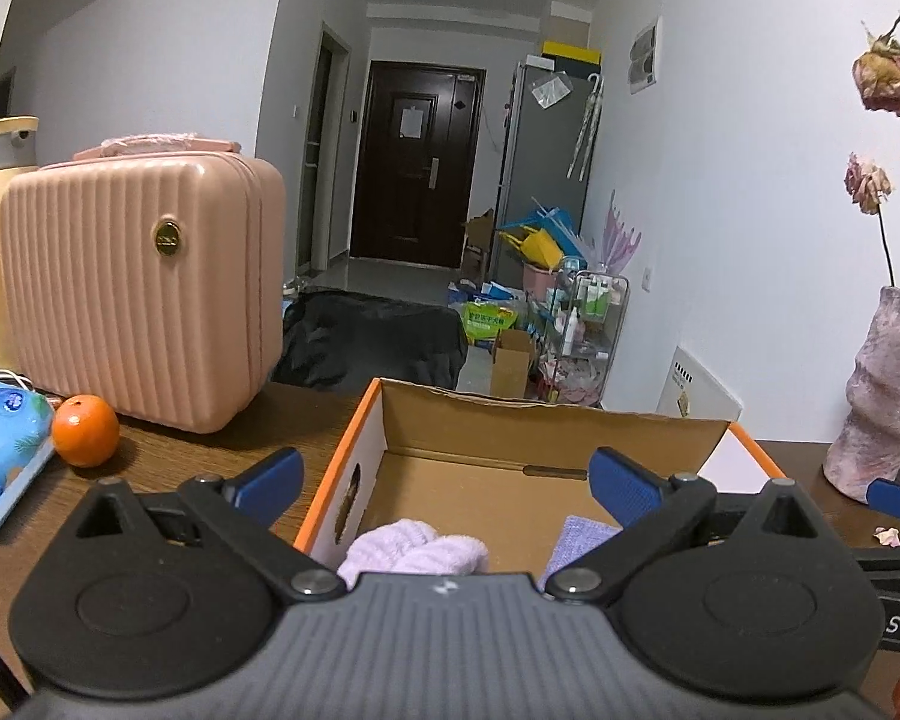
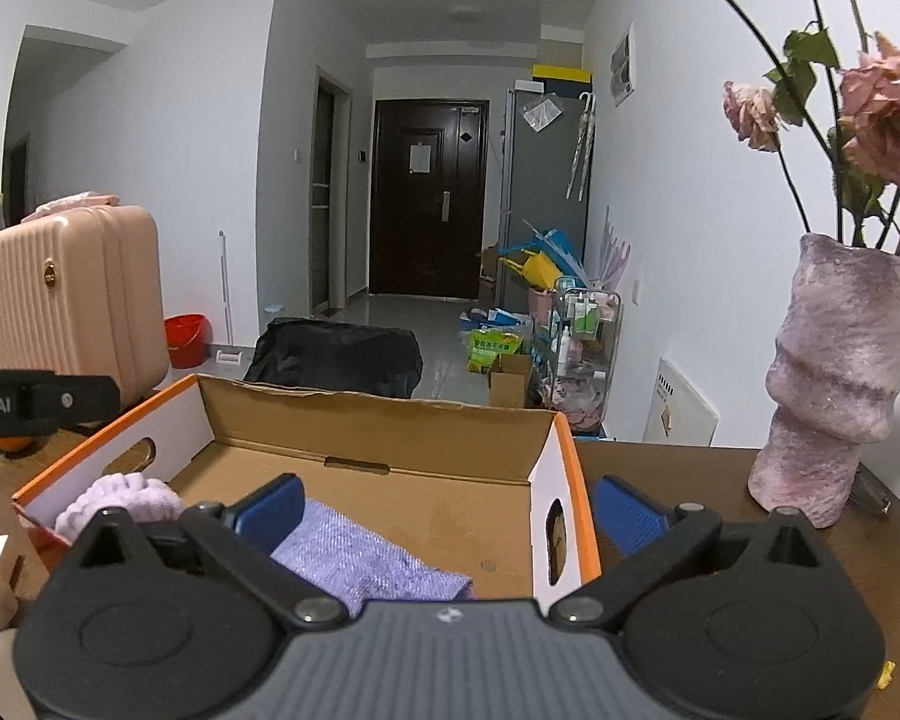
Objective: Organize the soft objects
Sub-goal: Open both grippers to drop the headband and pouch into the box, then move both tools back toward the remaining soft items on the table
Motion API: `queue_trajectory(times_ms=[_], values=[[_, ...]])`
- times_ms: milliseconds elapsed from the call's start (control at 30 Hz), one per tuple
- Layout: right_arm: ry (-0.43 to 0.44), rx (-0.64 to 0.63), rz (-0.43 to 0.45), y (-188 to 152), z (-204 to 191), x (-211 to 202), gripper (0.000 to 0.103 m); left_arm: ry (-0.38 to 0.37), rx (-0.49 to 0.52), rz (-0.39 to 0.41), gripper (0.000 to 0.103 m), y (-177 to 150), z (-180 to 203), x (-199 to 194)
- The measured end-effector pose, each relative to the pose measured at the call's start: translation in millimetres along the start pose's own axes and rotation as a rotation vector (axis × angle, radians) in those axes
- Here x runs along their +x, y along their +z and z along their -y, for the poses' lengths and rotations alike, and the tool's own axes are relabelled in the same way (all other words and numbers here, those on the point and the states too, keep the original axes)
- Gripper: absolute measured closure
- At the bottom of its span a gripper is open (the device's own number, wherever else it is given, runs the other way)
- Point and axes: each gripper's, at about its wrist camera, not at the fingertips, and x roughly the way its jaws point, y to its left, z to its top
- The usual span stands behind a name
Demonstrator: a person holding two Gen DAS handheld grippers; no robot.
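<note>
In the left wrist view, the left gripper [image 1: 447, 489] fills the lower half of the frame with its jaws spread wide and nothing between the blue pads [image 1: 627, 489]. It points slightly downward over the near left corner of an open cardboard box [image 1: 546, 420] with orange edging, the left pad outside the box's left wall, the right pad over its floor. Inside the box, at the bottom centre of the frame, lies a pale lilac fluffy cloth [image 1: 414, 549], and just to its right a purple woven cloth [image 1: 579, 534]; the gripper touches neither as far as can be seen. On the wooden table [image 1: 168, 462], at left, stand a pink ribbed case [image 1: 138, 294], an orange [image 1: 85, 430] and a blue tissue pack [image 1: 3, 450]. A purple vase [image 1: 885, 408] stands at the right edge.

In the right wrist view, the right gripper [image 2: 450, 510] is likewise released, jaws wide, empty. Its left pad hangs above the purple woven cloth [image 2: 366, 558] inside the box [image 2: 390, 420]; its right pad [image 2: 627, 513] sits outside the box's right wall. The fluffy cloth [image 2: 120, 501] lies in the box's lower left corner. The vase [image 2: 834, 384] with dried roses [image 2: 882, 120] stands at right on the table [image 2: 678, 474].
</note>
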Motion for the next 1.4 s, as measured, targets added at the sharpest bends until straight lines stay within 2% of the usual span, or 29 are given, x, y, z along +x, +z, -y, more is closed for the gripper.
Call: queue_trajectory(times_ms=[700,1400], values=[[-0.004,0.033,0.061,-40.3,-4.2,-85.6,0.000,-0.006,0.047,0.050,0.000,-40.4,-17.1,-76.1],[0.004,0.000,0.068,-93.2,-33.7,-174.0,0.000,-0.043,0.085,0.022,0.000,-85.3,-39.4,-157.6]])
